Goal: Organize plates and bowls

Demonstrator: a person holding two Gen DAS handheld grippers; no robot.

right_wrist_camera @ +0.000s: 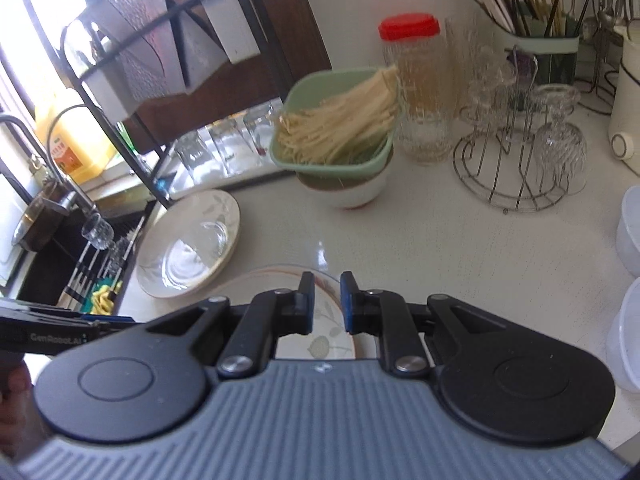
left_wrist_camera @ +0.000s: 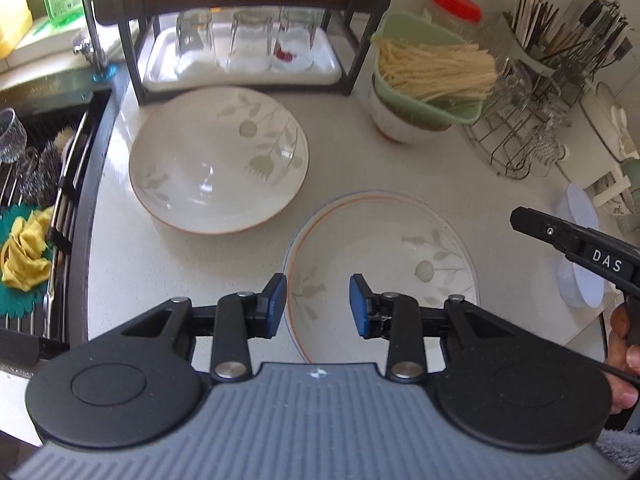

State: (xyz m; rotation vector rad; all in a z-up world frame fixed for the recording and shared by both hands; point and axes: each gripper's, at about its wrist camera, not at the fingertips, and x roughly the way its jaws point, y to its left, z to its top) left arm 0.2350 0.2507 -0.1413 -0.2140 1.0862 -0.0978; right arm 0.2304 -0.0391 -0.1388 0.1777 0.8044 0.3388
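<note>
The left tool (left_wrist_camera: 318, 304) hangs over the near part of the counter (left_wrist_camera: 360, 168), its blue pads spread apart with nothing between them, above the near rim of an orange-rimmed leaf-patterned plate (left_wrist_camera: 400, 248) that lies flat near the counter's front edge. The right tool (right_wrist_camera: 326, 306) hovers over the same plate (right_wrist_camera: 320, 344), its pads drawn almost together and pinching nothing. A second leaf-patterned plate (left_wrist_camera: 218, 160) lies farther back toward the sink-side edge, apart from the first. Beyond it, toward the back edge, a dark rack (left_wrist_camera: 248, 0) stands over a white tray (left_wrist_camera: 240, 72) carrying upturned glasses (left_wrist_camera: 252, 40). Toward the back right sits a white bowl (left_wrist_camera: 390, 120) carrying a green basket of noodles (left_wrist_camera: 432, 68), with a red-lidded jar (left_wrist_camera: 456, 6) behind.
</note>
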